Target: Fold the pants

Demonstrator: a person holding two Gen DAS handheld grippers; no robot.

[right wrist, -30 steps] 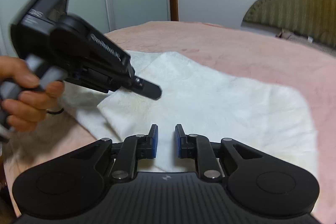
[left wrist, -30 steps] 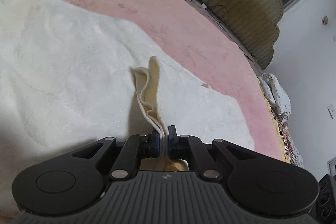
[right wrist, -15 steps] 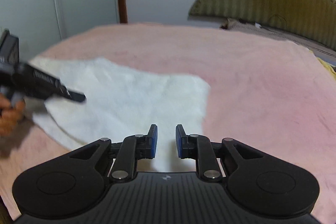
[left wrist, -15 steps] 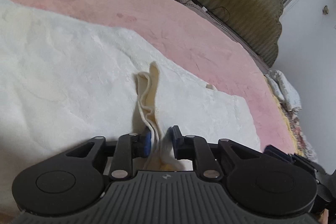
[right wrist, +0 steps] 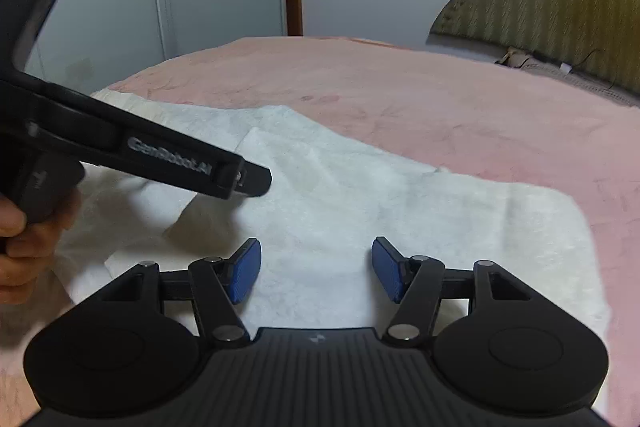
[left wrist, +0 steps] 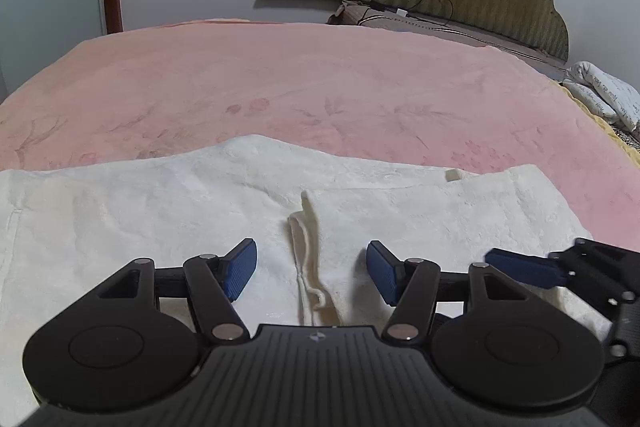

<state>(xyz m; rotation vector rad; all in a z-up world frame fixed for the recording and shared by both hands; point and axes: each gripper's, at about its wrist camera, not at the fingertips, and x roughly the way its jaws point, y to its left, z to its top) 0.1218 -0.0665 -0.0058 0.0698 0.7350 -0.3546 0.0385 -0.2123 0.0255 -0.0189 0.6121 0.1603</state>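
White pants (left wrist: 160, 219) flat on pink bedspread (left wrist: 320, 87); both grippers' jaws spread.

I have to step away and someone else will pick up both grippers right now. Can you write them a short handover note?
Left gripper: open, holding nothing, over the white pants; a raised pleat of fabric lies between its fingers.
Right gripper: open, empty, over the same pants.
Pants lie spread on the pink bed cover, with one layer folded over.
Left to do: regrip an edge and finish folding; flatten the pleat.
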